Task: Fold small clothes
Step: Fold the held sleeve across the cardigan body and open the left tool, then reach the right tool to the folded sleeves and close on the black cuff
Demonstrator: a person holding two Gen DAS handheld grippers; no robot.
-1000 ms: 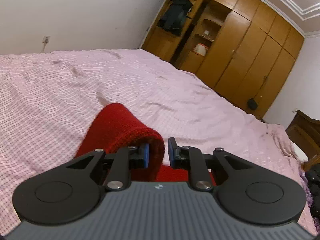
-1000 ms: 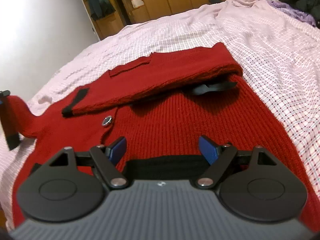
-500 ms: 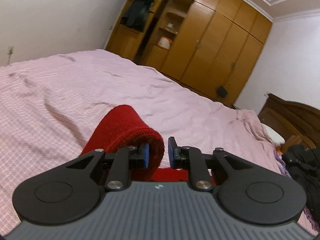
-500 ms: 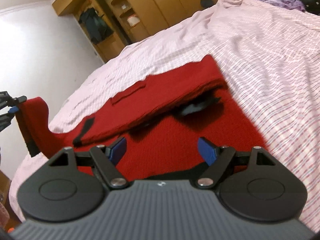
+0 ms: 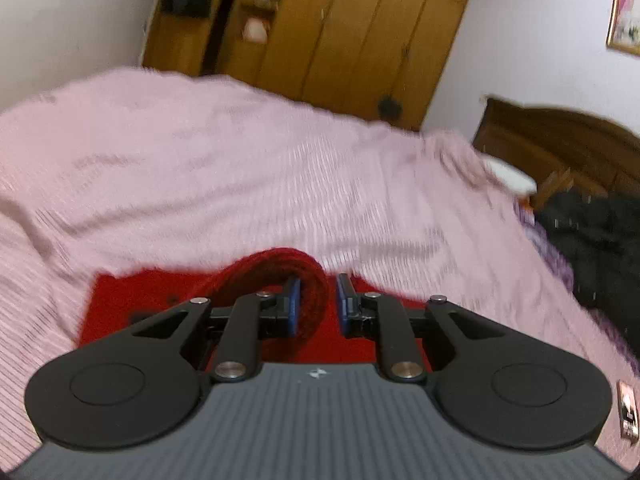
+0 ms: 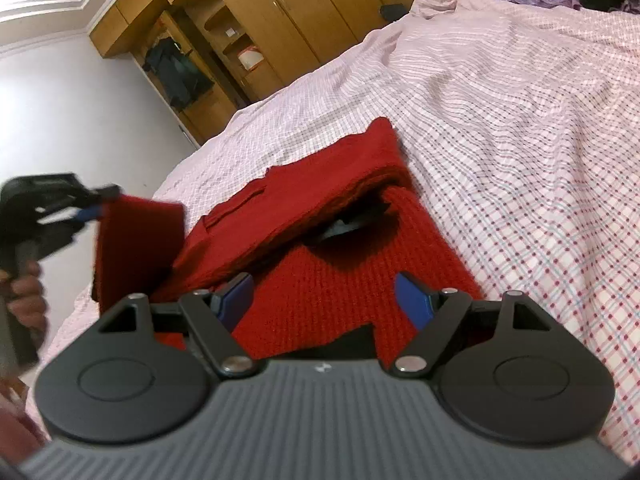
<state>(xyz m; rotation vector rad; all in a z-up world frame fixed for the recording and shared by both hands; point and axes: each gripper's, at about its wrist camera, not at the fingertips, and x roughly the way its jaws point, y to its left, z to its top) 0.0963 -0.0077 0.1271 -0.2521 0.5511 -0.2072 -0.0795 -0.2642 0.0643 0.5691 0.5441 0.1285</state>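
A red knitted sweater point(image 6: 344, 280) with black trim lies on the pink checked bedspread point(image 6: 520, 160). One sleeve point(image 6: 320, 188) is folded across its chest. My left gripper point(image 5: 318, 304) is shut on the other sleeve's cuff point(image 5: 310, 280), which arches up between the pads over the red body point(image 5: 132, 300). From the right wrist view, the left gripper point(image 6: 100, 204) holds that sleeve point(image 6: 136, 240) raised at the sweater's left side, with a person's hand point(image 6: 24, 296) on its handle. My right gripper point(image 6: 324, 292) hovers open above the sweater's lower part, nothing between its fingers.
A wooden wardrobe point(image 5: 360, 32) lines the far wall, with a dark garment point(image 6: 176, 72) hanging in an open bay. A wooden headboard point(image 5: 560, 140) and a pile of dark clothes point(image 5: 600, 248) sit at the bed's right end. Bare bedspread stretches beyond the sweater.
My left gripper has swung to the right with the sleeve, bringing it in over the sweater; its view now faces the headboard. The right gripper shifted slightly and rolled, still open.
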